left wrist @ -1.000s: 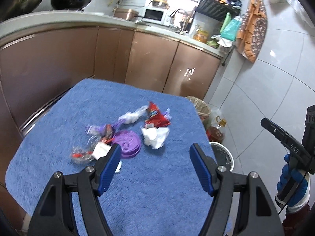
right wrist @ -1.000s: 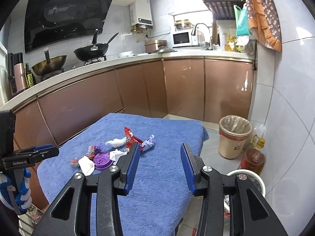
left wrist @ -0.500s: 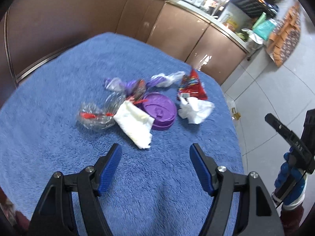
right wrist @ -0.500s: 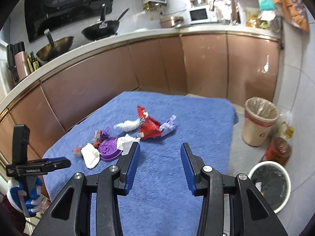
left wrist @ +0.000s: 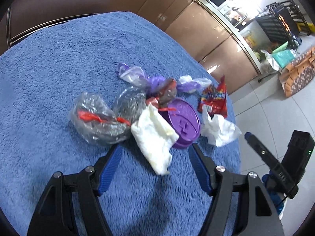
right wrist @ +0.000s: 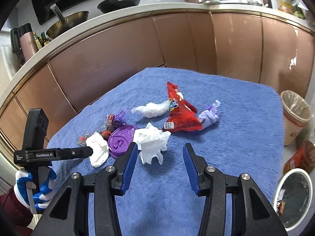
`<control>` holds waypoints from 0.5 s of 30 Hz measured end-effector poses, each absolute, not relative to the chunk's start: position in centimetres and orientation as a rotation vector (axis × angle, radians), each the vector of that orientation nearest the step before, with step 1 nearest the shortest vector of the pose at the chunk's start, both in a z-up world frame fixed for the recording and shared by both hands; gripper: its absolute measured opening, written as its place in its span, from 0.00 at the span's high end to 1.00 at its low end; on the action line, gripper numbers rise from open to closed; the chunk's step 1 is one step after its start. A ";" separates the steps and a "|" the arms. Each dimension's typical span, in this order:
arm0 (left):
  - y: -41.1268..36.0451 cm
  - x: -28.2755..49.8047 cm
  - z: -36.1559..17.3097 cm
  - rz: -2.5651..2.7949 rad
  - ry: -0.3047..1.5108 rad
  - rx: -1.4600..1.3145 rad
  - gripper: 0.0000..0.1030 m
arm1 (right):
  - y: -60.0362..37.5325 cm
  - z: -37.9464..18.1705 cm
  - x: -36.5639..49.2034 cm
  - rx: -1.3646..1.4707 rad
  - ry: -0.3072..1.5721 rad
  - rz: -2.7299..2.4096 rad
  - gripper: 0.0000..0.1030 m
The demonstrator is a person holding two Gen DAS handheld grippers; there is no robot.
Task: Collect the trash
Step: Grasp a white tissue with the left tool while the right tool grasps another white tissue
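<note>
Trash lies on a blue towel-covered table [left wrist: 49,63]. In the left wrist view my open left gripper [left wrist: 155,153] hovers just short of a folded white tissue [left wrist: 155,137], beside a purple lid [left wrist: 183,120] and clear wrappers with red ties [left wrist: 98,116]. A crumpled white tissue [left wrist: 218,129], a red snack bag [left wrist: 214,100] and purple wrappers [left wrist: 133,74] lie beyond. In the right wrist view my open right gripper [right wrist: 159,153] is just short of the crumpled tissue [right wrist: 151,141]; the red bag [right wrist: 179,114], the lid [right wrist: 122,139] and a lavender wrapper [right wrist: 209,116] lie further on.
A lined beige trash bin [right wrist: 295,118] stands on the floor off the table's right edge, with a white bucket [right wrist: 293,196] and an oil bottle [right wrist: 301,157] nearer. Brown kitchen cabinets [right wrist: 137,45] curve behind the table.
Both grippers have moved forward and down toward the trash pile. The left one now hangs close over the folded tissue, the right one close to the crumpled tissue. Both stay open.
</note>
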State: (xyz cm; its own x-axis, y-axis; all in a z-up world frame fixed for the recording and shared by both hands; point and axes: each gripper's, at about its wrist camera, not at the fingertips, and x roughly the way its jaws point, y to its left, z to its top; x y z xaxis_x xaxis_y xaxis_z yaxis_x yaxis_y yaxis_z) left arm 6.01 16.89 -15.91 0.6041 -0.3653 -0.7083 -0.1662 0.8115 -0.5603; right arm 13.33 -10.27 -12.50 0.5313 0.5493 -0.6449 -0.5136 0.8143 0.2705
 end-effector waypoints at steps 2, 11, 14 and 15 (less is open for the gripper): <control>17.1 6.5 -16.1 -0.130 0.927 -0.651 0.43 | -9.7 -13.0 14.2 0.057 0.801 0.646 0.54; 17.8 7.3 -17.3 -0.182 0.920 -0.766 0.70 | -7.5 -14.7 15.9 0.060 0.840 0.684 0.54; 17.4 7.4 -17.5 -0.189 0.923 -0.773 0.76 | -7.2 -15.3 16.3 0.068 0.854 0.682 0.54; 17.4 7.4 -17.7 -0.199 0.926 -0.787 0.80 | -7.2 -15.4 16.5 0.070 0.857 0.680 0.59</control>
State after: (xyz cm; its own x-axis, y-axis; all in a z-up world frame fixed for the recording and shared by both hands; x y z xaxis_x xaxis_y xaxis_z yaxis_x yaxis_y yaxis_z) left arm 7.37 17.36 -17.67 0.6056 -0.4731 -0.6399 -0.1683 0.7098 -0.6841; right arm 16.47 -7.18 -15.43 0.4592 0.5786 -0.6741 -0.5244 0.7891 0.3201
